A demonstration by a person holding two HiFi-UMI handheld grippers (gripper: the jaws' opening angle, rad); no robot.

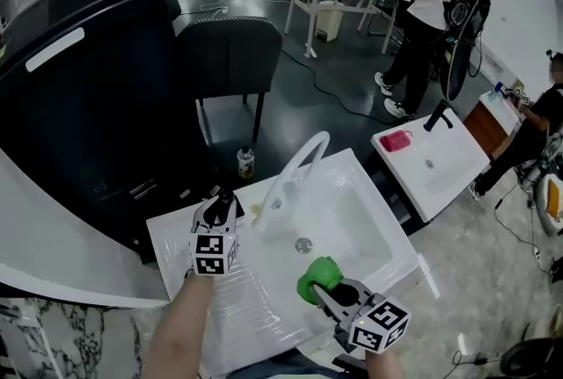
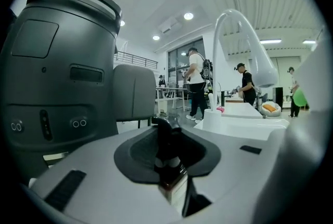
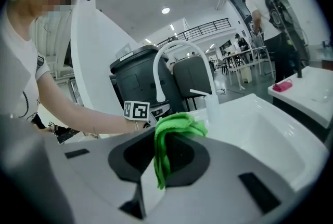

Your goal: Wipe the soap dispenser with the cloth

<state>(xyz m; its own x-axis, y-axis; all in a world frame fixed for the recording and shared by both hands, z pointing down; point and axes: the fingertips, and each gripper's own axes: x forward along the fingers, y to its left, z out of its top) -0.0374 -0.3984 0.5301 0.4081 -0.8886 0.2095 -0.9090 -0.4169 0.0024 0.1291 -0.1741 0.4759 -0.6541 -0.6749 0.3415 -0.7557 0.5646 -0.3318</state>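
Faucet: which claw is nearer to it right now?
Left. The left claw, gripping a dark pump bottle, sits beside the faucet; the right claw, holding the green cloth, is across the basin.

The left grey two-jaw gripper is pinching a dark pump-top soap dispenser. The right grey gripper is clamping a bunched green cloth. Both are pointing slightly downward.

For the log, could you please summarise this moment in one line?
left gripper: holds soap dispenser | right gripper: holds green cloth | apart
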